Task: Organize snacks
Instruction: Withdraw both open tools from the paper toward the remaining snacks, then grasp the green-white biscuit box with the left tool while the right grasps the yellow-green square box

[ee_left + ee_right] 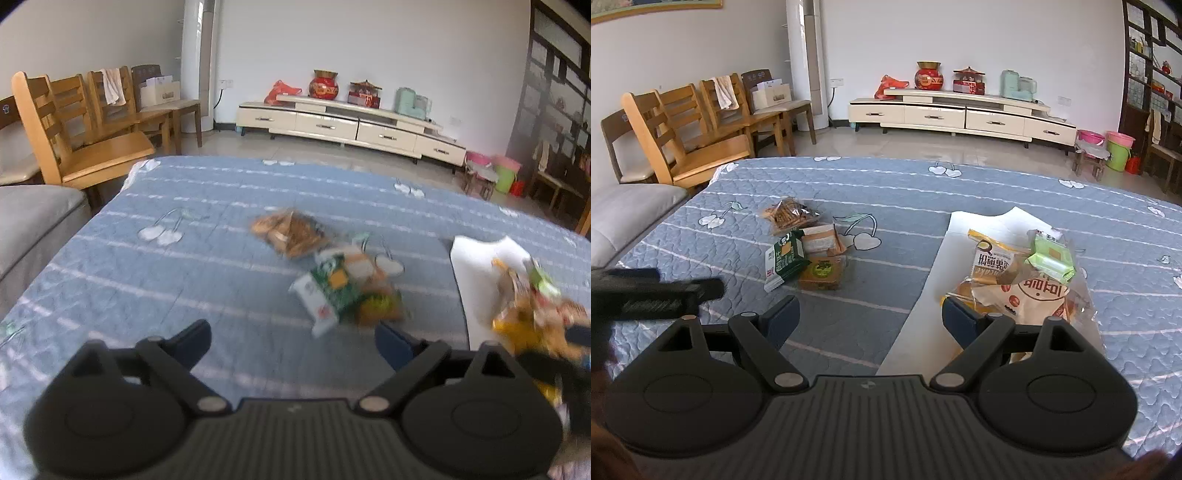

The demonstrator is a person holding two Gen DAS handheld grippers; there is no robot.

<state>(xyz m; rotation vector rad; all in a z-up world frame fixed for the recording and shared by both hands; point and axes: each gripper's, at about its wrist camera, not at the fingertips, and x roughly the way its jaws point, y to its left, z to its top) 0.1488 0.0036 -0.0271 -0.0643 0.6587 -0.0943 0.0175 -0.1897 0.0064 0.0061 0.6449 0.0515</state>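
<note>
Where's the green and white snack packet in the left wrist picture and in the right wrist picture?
Left wrist: the green and white snack packet lies right of centre on the blue quilt, blurred, just beyond the open fingers.
Right wrist: the packet lies left of centre, at the near left of the small snack pile.
Shared landmark: the clear bag of brown snack sticks lies just behind it in both.

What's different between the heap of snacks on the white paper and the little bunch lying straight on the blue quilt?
The heap on the white sheet is led by a big cream packet with a pale green packet on top; the bunch on the blue quilt has a dark green packet, a brown box and a clear bag of sticks. The paper heap looks larger and more piled. Both are overlapping wrapped snacks, ungripped.
</note>
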